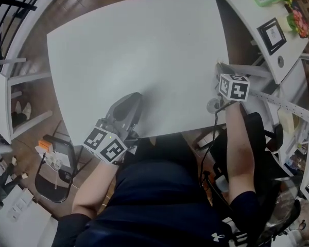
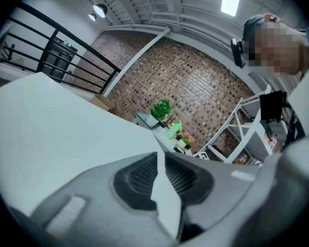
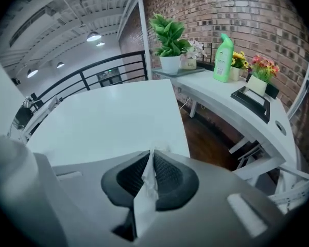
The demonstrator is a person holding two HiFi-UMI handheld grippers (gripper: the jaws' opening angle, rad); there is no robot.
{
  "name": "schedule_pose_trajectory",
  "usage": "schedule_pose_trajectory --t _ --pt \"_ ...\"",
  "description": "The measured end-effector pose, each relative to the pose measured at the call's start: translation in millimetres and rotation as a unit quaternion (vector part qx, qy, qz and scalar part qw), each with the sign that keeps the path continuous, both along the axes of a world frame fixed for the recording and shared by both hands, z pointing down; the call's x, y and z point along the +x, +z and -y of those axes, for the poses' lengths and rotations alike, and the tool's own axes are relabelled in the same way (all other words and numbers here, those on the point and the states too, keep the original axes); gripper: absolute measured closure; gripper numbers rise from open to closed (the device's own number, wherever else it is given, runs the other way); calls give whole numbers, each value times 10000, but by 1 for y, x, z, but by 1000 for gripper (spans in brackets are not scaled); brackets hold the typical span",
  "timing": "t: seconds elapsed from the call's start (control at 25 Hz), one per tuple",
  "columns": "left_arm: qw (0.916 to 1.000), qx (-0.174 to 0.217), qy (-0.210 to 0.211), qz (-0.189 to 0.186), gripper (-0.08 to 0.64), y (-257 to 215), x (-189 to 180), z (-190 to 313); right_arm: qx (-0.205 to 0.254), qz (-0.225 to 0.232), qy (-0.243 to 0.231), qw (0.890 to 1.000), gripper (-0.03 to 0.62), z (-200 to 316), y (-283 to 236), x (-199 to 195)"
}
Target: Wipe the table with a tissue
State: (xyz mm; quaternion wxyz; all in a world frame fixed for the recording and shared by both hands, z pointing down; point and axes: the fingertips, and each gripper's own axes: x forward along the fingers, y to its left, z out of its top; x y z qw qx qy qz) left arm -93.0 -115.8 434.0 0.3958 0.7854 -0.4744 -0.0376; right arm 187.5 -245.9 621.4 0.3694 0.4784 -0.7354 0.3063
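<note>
Step in hand, as judged: tissue gripped, wiping stroke about to start at the near right edge of the desk [image 1: 144, 50]. Right gripper [image 3: 153, 156]: jaws clenched on the tissue [image 3: 144, 194]; the tissue is a thin, crumpled white strip pinched between ribbed black pads, with a small tuft protruding past the tips. Left gripper [image 2: 159, 158]: jaws closed tip to tip, lying on the desk near its front edge; a smooth pale sliver shows in the slot behind the tips, desk or paper not determinable. Next move calls for pressing the tuft flat onto the surface and sweeping away from the edge; light pressure, since thin tissue is likely to tear. Desk: matte white, smooth, rounded corners; no visible spill. Beyond: a second desk [image 3: 221, 94], curved, carrying a glossy green bottle [image 3: 224, 58] and a leafy potted plant [image 3: 169, 40]; brick wall behind.
</note>
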Motion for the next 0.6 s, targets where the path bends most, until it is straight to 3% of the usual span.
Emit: schedule_pose_trajectory --t 0.32,0.6 --pt "9998 139 127 12 515 -10 5 11 307 195 283 9989 566 3 -24 8" --pt "9974 543 474 -29 515 -39 20 15 862 792 673 9908 566 -22 -95 11"
